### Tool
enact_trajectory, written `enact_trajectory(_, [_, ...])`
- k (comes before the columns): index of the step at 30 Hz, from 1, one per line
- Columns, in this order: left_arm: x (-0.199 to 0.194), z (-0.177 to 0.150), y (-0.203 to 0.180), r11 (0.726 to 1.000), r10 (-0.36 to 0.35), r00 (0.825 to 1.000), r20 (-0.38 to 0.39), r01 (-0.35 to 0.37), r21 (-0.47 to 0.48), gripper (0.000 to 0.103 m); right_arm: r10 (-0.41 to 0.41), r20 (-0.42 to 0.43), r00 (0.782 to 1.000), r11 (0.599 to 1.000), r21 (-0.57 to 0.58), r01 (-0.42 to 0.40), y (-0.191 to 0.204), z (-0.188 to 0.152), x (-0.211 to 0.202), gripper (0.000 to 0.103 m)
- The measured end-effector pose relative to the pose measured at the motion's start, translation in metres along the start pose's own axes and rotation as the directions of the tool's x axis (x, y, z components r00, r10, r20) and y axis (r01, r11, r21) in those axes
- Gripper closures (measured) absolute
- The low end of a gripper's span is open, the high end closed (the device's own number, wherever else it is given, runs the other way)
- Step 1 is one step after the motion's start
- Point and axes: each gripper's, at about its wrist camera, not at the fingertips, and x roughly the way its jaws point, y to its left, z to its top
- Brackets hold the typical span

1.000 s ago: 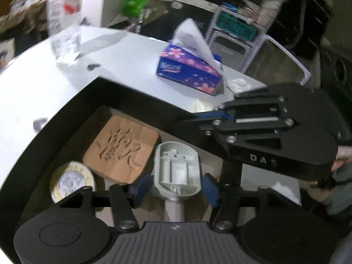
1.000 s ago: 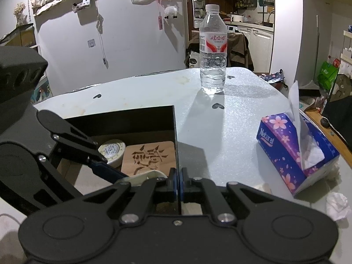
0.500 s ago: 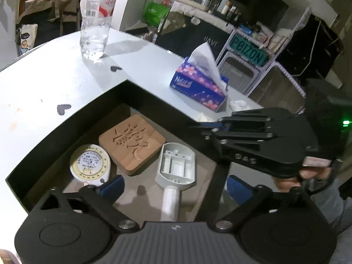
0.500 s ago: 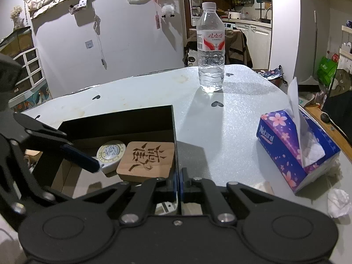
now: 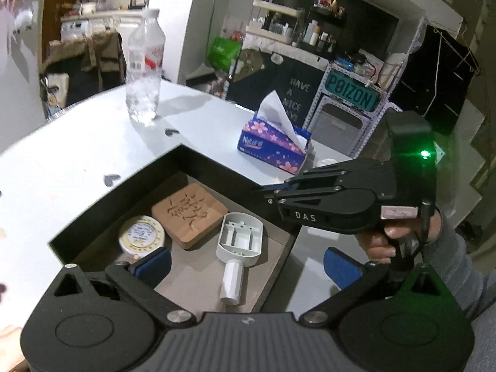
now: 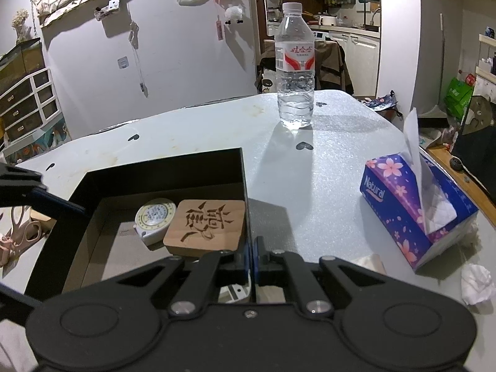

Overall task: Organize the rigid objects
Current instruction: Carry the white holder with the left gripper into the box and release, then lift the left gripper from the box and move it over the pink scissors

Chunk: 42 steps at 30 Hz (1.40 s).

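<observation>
Blue pads tip my left tongs (image 5: 246, 263), which have just been opening and now stand released, spread wide above the black box (image 5: 217, 167) with nothing between them. Directly below them, on the box floor, lies the white plastic scoop-shaped part (image 5: 238, 241), handle toward me. Beside it, toward the box's far corner, sits the carved wooden block (image 5: 189, 215), and left of that the round tape measure (image 5: 142, 235), touching or nearly touching the block. My right tongs (image 6: 251, 259) are clenched on the thin right wall of the box, pads pressed to both faces; a hand (image 5: 400, 235) grips their handle. Beyond the box, on the white tabletop (image 6: 325, 167), a purple floral tissue box (image 6: 415, 207) stands near the right edge, a crumpled tissue (image 6: 477, 283) just beside it. A clear water bottle (image 6: 294, 68) stands upright near the far edge.
</observation>
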Motion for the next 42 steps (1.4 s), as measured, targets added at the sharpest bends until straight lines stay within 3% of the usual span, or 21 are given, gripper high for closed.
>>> enact_trajectory(10, [-0.042, -0.026, -0.011, 0.99, 0.137, 0.984, 0.117, -0.139, 0.006, 0.0, -0.03, -0.001, 1.0, 0.999, -0.021, 0.03, 0.005, 0.0, 0.0, 0.099])
enact_trajectory(17, [-0.078, -0.053, -0.007, 0.966, 0.257, 0.947, 0.191, -0.252, -0.054, 0.0, -0.035, -0.011, 0.999, 0.999, -0.002, 0.034, 0.005, 0.002, 0.0, 0.098])
enact_trajectory(26, [-0.124, -0.094, 0.015, 0.878, 0.471, 0.847, 0.248, -0.422, -0.225, 0.0, -0.023, -0.006, 1.0, 1.0, 0.009, 0.023, 0.004, 0.0, 0.0, 0.098])
enact_trajectory(36, [-0.156, -0.149, 0.033, 0.709, 0.677, 0.702, 0.222, -0.541, -0.452, 0.0, -0.018, 0.016, 1.0, 1.0, -0.009, 0.018, 0.005, -0.004, -0.001, 0.099])
enact_trajectory(42, [-0.155, -0.173, 0.043, 0.638, 0.728, 0.664, 0.169, -0.567, -0.521, 0.001, -0.014, 0.009, 1.0, 1.0, -0.018, 0.014, 0.004, -0.006, 0.002, 0.099])
